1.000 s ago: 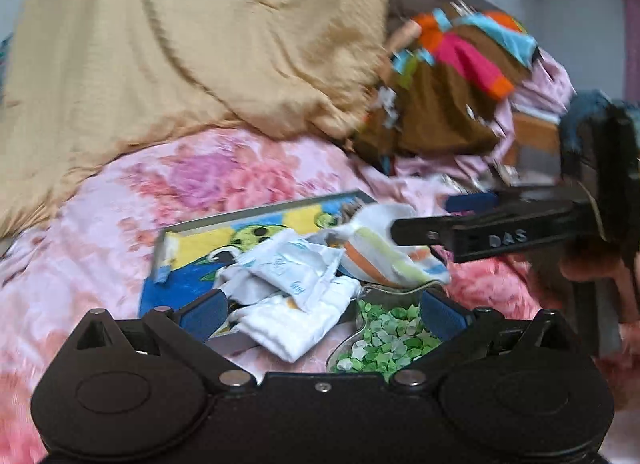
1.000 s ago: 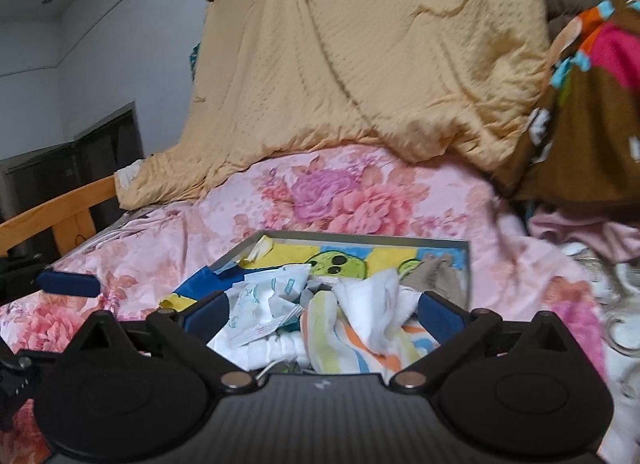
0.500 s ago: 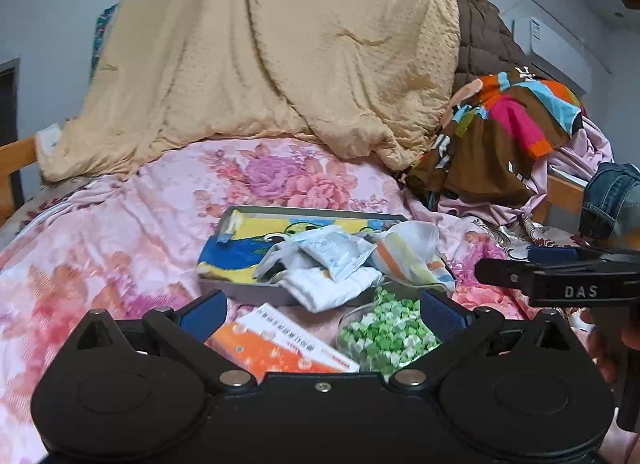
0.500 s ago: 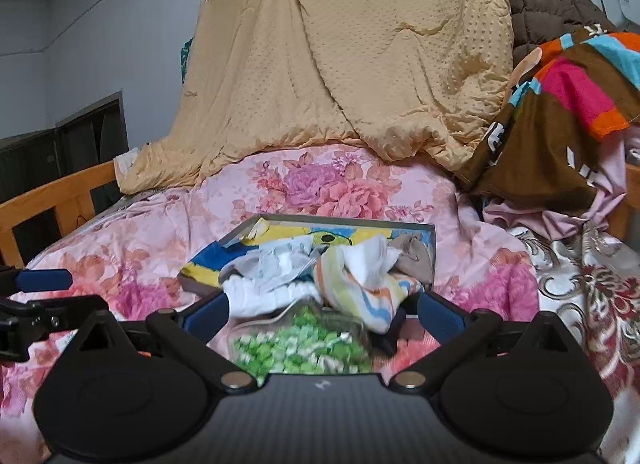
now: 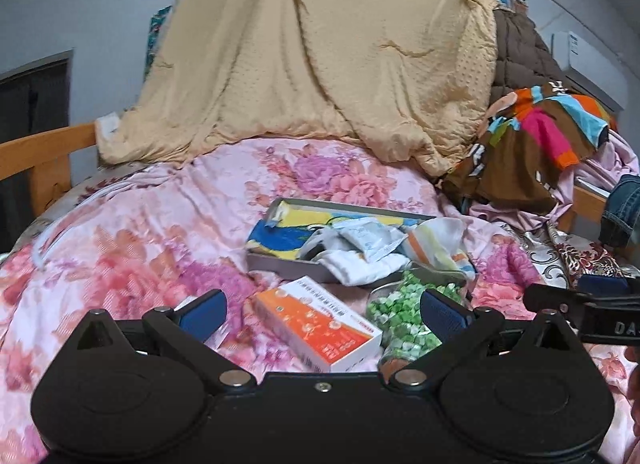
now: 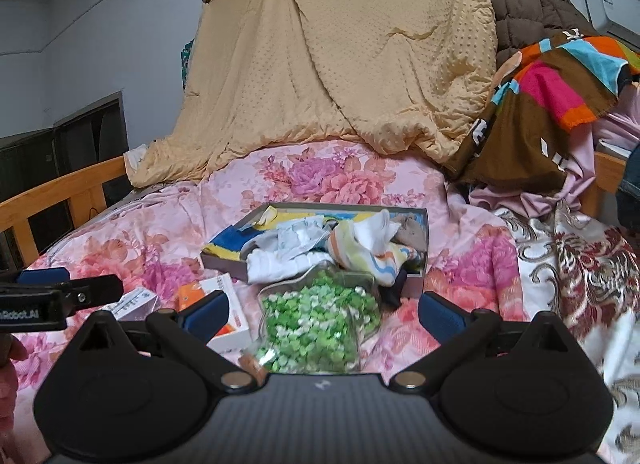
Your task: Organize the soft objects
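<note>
A shallow grey box (image 5: pixel 280 264) (image 6: pixel 416 219) with a cartoon-printed bottom lies on the floral bedspread. In it are piled a white cloth (image 5: pixel 356 264) (image 6: pixel 280 264), a plastic-wrapped packet (image 5: pixel 370 238) and a striped cloth (image 5: pixel 436 244) (image 6: pixel 372 252). In front of the box stands a clear star-shaped jar of green and white pieces (image 5: pixel 400 316) (image 6: pixel 320 324). My left gripper (image 5: pixel 324 312) is open, held back above an orange and white carton (image 5: pixel 316 324). My right gripper (image 6: pixel 324 314) is open too, above the jar. Neither holds anything.
A tan blanket (image 5: pixel 320 55) hangs behind the bed. Colourful clothes (image 5: pixel 532 151) are heaped at the right. A wooden bed rail (image 6: pixel 60 191) runs along the left. A small white box (image 6: pixel 134 302) lies beside the orange and white carton (image 6: pixel 224 316).
Both grippers have drawn back from the box toward the near edge of the bed. The jar and the orange carton have come into view in front of them.
</note>
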The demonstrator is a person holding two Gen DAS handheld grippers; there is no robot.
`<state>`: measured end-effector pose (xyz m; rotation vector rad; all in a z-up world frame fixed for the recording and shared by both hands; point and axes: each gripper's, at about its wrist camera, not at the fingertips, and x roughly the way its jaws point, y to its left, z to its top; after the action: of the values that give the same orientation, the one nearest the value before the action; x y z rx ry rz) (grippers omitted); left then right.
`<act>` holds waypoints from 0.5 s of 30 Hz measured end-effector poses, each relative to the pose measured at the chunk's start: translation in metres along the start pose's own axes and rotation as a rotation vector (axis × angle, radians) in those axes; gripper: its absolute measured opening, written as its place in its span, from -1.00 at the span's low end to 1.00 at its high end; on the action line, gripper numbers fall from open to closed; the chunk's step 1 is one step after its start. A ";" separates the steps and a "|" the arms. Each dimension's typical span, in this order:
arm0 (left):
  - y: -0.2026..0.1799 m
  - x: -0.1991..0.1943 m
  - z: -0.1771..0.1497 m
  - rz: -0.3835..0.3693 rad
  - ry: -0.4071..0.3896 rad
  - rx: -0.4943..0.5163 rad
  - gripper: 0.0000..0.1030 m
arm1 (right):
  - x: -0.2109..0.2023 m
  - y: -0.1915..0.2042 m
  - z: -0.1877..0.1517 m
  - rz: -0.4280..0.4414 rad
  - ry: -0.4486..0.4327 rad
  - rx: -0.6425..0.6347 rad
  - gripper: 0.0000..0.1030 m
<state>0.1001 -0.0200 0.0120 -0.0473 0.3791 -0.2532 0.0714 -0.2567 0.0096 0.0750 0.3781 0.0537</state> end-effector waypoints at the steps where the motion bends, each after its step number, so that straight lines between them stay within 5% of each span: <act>1: 0.000 -0.002 -0.002 0.010 0.003 -0.004 0.98 | -0.003 0.002 -0.002 -0.003 0.006 -0.004 0.99; 15: 0.002 -0.019 -0.019 0.090 0.050 -0.049 0.98 | -0.026 0.013 -0.019 -0.032 0.029 -0.002 0.99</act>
<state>0.0765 -0.0131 0.0006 -0.0717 0.4360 -0.1569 0.0400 -0.2440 0.0026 0.0665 0.4077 0.0232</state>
